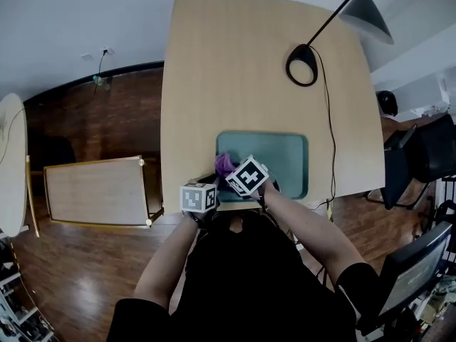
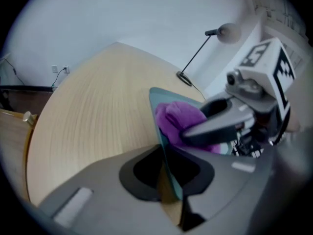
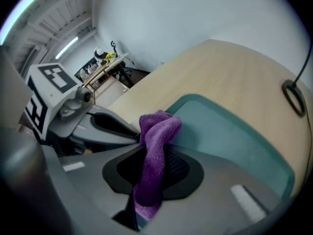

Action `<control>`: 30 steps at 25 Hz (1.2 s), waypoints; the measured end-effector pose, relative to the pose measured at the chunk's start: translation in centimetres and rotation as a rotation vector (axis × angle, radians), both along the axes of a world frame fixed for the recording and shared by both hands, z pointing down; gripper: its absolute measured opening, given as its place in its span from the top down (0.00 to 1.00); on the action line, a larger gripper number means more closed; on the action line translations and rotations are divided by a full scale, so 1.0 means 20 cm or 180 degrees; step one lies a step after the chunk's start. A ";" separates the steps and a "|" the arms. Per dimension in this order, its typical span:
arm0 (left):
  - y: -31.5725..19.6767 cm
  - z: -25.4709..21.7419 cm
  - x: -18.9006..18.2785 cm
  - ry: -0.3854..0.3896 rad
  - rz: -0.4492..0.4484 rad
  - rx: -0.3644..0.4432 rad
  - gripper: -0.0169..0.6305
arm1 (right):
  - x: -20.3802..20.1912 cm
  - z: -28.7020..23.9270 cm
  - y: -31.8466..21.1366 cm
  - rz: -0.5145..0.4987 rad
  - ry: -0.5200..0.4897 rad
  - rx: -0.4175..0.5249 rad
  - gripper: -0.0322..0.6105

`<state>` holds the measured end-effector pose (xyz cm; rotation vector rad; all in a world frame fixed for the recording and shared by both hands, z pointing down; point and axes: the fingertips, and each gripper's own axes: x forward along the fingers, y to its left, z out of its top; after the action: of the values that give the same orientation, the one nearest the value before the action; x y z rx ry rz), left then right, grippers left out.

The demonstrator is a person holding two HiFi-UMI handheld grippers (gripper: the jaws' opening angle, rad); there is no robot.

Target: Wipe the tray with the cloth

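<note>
A teal tray (image 1: 285, 164) lies at the near edge of the wooden table (image 1: 235, 70). My left gripper (image 1: 211, 184) is shut on the tray's near left rim; in the left gripper view that thin teal rim (image 2: 165, 153) runs between the jaws of the left gripper (image 2: 165, 175). My right gripper (image 1: 229, 172) is shut on a purple cloth (image 1: 224, 164) over the tray's left end. In the right gripper view the cloth (image 3: 155, 146) hangs bunched from the right gripper (image 3: 146, 192), above the tray (image 3: 230, 136). The cloth (image 2: 177, 117) also shows in the left gripper view.
A black desk lamp with a round base (image 1: 302, 64) stands at the table's far right, its cable (image 1: 330, 141) running down the right side past the tray. A wooden panel (image 1: 96, 189) sits on the floor at left. Chairs and a monitor (image 1: 417, 262) are at right.
</note>
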<state>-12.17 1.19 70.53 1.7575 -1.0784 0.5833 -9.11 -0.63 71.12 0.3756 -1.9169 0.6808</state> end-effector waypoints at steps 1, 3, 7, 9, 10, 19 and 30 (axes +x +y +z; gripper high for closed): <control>0.00 0.00 0.00 0.0005 -0.0017 0.0008 0.88 | 0.01 0.00 0.07 0.0062 -0.0052 -0.0049 0.83; 0.00 0.00 -0.01 0.0007 -0.0059 0.0034 0.88 | 0.01 0.00 0.21 0.0093 -0.0140 -0.0070 0.83; 0.00 0.01 -0.03 -0.0047 -0.0080 0.0070 0.88 | -0.01 -0.02 0.34 0.0022 -0.0237 0.0039 0.83; -0.01 0.01 -0.02 -0.0047 -0.0039 0.0075 0.88 | 0.00 -0.07 0.32 0.0002 -0.0250 0.0125 0.83; -0.01 0.01 -0.01 -0.0033 -0.0023 0.0071 0.88 | 0.02 -0.09 0.30 -0.0010 -0.0221 0.0175 0.83; 0.00 0.05 -0.04 -0.0078 -0.0005 0.0069 0.88 | 0.72 -0.05 0.19 0.0553 0.0183 0.0424 0.83; 0.00 0.07 -0.09 -0.0328 -0.0204 0.0145 0.89 | 1.31 -0.14 -0.09 0.1395 0.0181 0.0627 0.83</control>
<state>-13.94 1.10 71.90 1.7410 -1.2236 0.6193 17.05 -2.41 68.35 0.9483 -1.8676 0.7528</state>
